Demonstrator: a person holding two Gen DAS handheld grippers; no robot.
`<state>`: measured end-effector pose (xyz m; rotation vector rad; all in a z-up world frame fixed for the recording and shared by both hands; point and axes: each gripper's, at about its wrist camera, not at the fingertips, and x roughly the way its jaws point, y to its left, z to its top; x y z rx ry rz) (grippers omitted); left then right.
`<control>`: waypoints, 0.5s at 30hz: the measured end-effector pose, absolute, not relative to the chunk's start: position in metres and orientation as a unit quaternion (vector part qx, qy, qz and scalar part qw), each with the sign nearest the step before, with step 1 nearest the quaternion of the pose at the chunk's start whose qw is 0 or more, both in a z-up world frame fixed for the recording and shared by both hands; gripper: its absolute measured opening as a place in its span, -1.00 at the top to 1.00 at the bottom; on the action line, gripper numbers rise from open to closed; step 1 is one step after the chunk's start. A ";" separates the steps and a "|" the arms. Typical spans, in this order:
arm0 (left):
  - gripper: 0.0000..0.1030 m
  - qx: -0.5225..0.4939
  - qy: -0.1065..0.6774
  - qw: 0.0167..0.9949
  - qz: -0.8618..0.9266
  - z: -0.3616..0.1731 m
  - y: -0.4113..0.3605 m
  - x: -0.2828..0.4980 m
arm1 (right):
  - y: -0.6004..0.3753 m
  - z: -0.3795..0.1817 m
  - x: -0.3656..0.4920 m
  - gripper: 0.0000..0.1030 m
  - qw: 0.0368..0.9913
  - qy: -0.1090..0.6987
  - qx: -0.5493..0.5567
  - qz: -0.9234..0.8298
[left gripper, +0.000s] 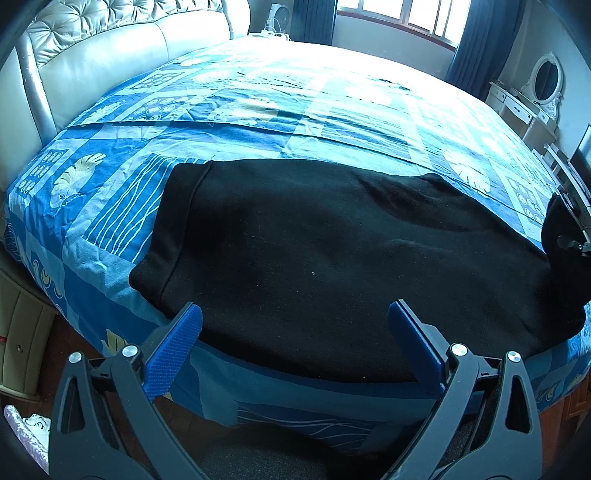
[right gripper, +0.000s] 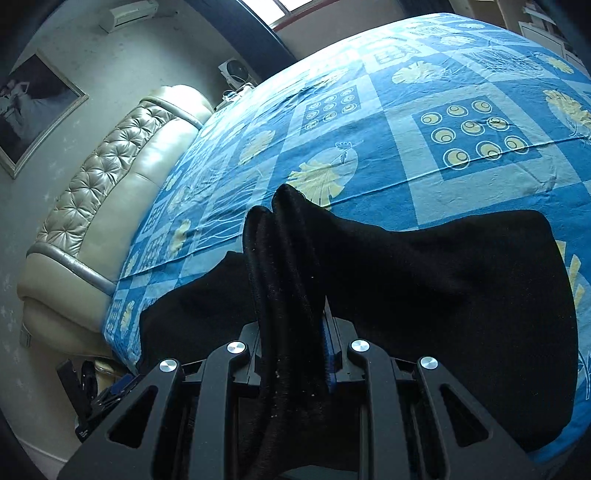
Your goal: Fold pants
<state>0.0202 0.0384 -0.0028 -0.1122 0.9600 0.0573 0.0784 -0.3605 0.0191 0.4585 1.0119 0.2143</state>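
Note:
Black pants [left gripper: 314,251] lie spread across the near edge of the bed, over the blue patterned sheet [left gripper: 258,110]. My left gripper [left gripper: 295,321] is open and empty, its blue pads [left gripper: 177,347] just off the bed's near edge, either side of the pants' front hem. My right gripper [right gripper: 295,314] is shut on a bunched end of the pants [right gripper: 288,258] and holds it lifted above the sheet [right gripper: 443,110]. The rest of the fabric [right gripper: 461,295] drapes down to the right. The lifted end also shows at the right edge of the left wrist view [left gripper: 557,229].
A padded cream headboard [left gripper: 110,48] runs along the far left side of the bed. A white dresser with an oval mirror [left gripper: 543,81] stands at the far right. A bedside cabinet [left gripper: 22,332] sits low at the left. Curtained windows [left gripper: 399,14] are behind the bed.

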 end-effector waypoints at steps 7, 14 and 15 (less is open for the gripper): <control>-0.95 -0.048 0.461 0.886 0.016 -0.003 0.031 0.019 | -0.328 -0.012 0.081 0.58 0.840 0.512 0.164 0.073; -0.95 -0.051 0.461 0.886 0.009 -0.003 0.027 0.019 | -0.316 -0.019 0.082 0.58 0.841 0.517 0.151 0.054; -0.95 -0.050 0.461 0.886 0.008 -0.002 0.027 0.019 | -0.313 -0.018 0.082 0.58 0.841 0.518 0.146 0.054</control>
